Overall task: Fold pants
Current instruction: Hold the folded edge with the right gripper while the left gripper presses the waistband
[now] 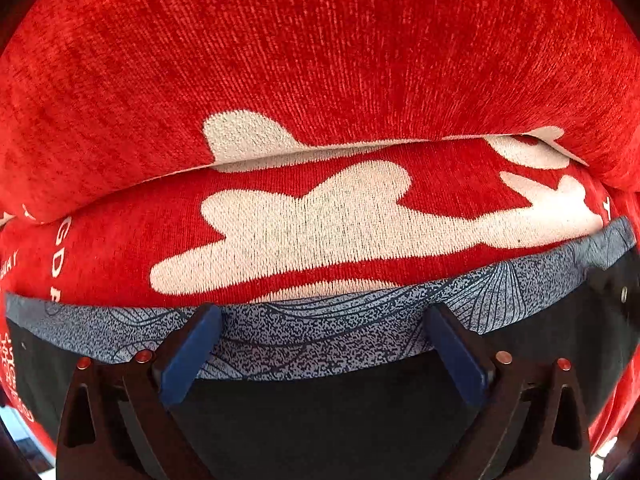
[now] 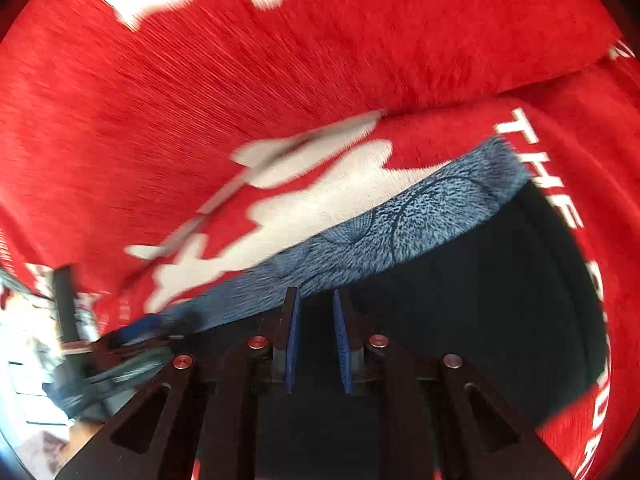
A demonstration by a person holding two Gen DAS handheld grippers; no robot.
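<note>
The pants (image 1: pixel 320 420) lie on the seat cushion (image 1: pixel 320 236) of a sofa, their waistband (image 1: pixel 304 340) along the pants' far edge. Beyond the waistband the seat cushion runs back to the back cushion (image 1: pixel 320 48), which overhangs it. The left gripper (image 1: pixel 320 354) sits over the waistband, one finger to each side of the band's middle. The right gripper (image 2: pixel 316 344) is above the pants just short of the waistband (image 2: pixel 400 224).

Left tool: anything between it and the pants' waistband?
Nothing visible. The left tool is open, its fingers straddling the patterned waistband of the dark pants on the red blanket. The right tool is nearly closed beside the same band.
</note>
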